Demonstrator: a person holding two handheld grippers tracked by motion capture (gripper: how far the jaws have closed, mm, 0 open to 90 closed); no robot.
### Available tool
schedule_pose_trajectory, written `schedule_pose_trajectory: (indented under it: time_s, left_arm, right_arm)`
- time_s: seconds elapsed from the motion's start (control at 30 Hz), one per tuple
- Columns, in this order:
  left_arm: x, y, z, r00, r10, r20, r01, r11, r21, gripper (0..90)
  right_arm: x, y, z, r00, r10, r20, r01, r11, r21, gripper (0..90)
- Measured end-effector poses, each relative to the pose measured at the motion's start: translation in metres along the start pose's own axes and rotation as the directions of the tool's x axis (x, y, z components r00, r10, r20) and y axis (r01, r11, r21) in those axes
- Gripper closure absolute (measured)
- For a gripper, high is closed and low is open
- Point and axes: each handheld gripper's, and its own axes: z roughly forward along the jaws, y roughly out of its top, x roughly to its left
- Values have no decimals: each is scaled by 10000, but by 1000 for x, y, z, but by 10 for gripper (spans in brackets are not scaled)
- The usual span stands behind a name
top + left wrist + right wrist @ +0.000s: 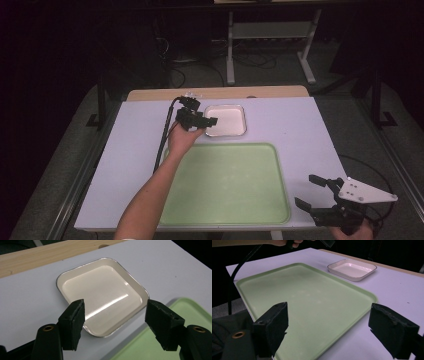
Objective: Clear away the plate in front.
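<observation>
dish point(226, 120), small and white, is seen at upper centre of the high view on the table point(135, 145), just beyond the green tray point(225, 185) and apart from it. left gripper point(200, 121) is held at the dish's left rim, jaws spread, nothing pinched; in the left gripper view the near corner of the dish point(102, 292) lies between and beyond the pads. right gripper point(312, 192) is parked at lower right, jaws spread and empty. to grasp well, one pad should be slipped inside the rim and one outside, low at the edge, then pressed together squarely so the shallow dish is not tipped or pushed away.
</observation>
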Motion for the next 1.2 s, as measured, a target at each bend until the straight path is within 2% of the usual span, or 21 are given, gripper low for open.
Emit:
schedule_pose_trajectory:
  time_s: [0.03,0.13,0.2,0.33,0.47,0.67,0.7,0.8,0.9,1.03,1.1,1.2]
  left_arm:
    - [2,2,3,9999,-132,-32,132,9999,78,312]
    - [5,8,12,9997,-163,-198,170,9993,338,312]
    - [8,11,19,9988,-420,-260,431,9981,432,312]
    - [13,15,33,9966,-566,-606,603,9963,612,313]
    - [21,18,44,9911,-871,-1008,951,9925,773,319]
    - [31,15,57,9834,-1212,-1351,1367,9843,1113,345]
    - [33,14,59,9803,-1336,-1454,1514,9812,1196,352]
    - [38,12,62,9611,-2140,-1748,2341,9667,1036,397]
    - [40,11,66,9512,-2416,-1920,2629,9602,946,434]
    - [41,8,70,9433,-2555,-2117,2818,9538,1043,498]
    - [41,7,72,9446,-2351,-2290,2680,9553,1249,551]
    - [40,7,73,9412,-2295,-2478,2654,9563,1226,616]
  right_arm:
    - [0,0,0,10000,6,24,-6,10000,-2,152]
    - [-2,1,-1,10000,14,85,-14,10000,-65,152]
    - [-3,1,-2,9999,47,99,-46,10000,-77,152]
    - [-4,0,-3,9999,84,137,-82,9998,-154,152]
    - [-4,0,-2,9999,76,108,-75,9999,-117,152]
    - [-5,0,-3,9999,80,89,-78,9999,-149,152]
    - [-5,0,-3,9999,93,82,-92,9998,-150,152]
    - [-5,0,-4,9999,109,72,-107,9998,-166,152]
    - [-5,0,-3,9999,97,42,-96,9998,-164,152]
    - [-5,0,-3,9999,112,42,-111,9998,-167,152]
    - [-5,0,-4,9999,125,66,-124,9998,-165,152]
    - [-5,0,-4,9999,91,95,-89,9998,-194,152]
